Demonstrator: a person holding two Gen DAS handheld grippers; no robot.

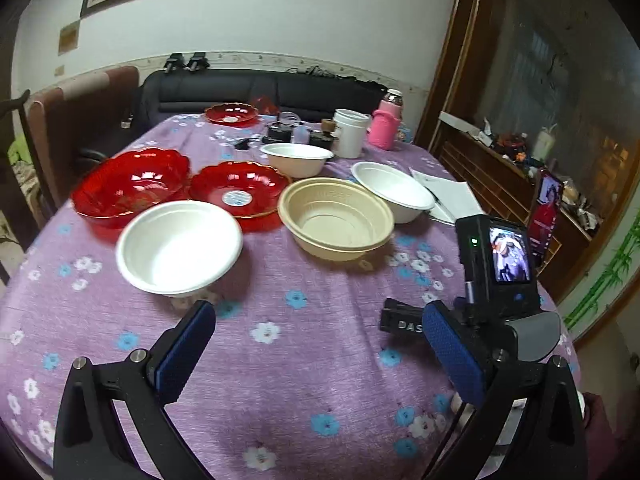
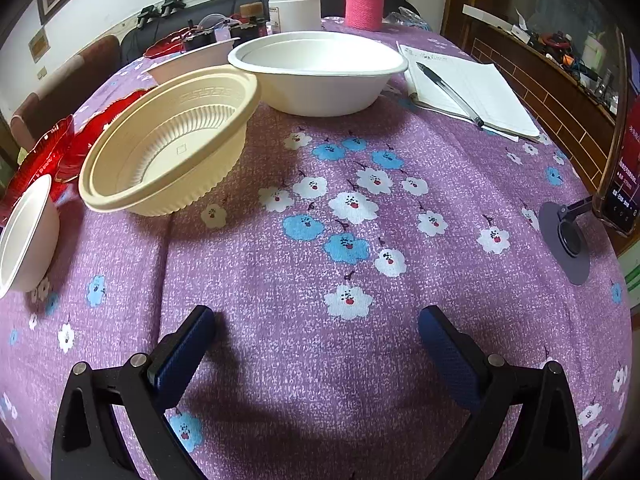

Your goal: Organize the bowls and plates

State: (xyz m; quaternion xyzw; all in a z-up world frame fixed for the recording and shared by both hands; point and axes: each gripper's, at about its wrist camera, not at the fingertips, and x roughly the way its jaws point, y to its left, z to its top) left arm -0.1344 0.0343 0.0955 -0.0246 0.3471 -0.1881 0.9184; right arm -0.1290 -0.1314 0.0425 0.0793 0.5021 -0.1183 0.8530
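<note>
On the purple flowered tablecloth (image 1: 280,300) stand three white bowls: one near me (image 1: 179,246), one at the right (image 1: 392,190), one further back (image 1: 297,158). A beige ribbed bowl (image 1: 335,218) sits between them. Two red glass dishes (image 1: 130,184) (image 1: 240,194) lie at the left, a third red dish (image 1: 231,114) far back. My left gripper (image 1: 320,320) is open, empty, short of the near white bowl. In the right wrist view the beige bowl (image 2: 168,144) and a white bowl (image 2: 318,72) lie ahead of my open, empty right gripper (image 2: 316,320).
A white jar (image 1: 350,132), a pink-sleeved bottle (image 1: 386,124) and small clutter stand at the table's back. Papers with a pen (image 2: 468,84) lie at the right. A phone on a stand (image 2: 618,160) is at the right edge. A chair (image 1: 80,120) and dark sofa (image 1: 260,88) stand behind.
</note>
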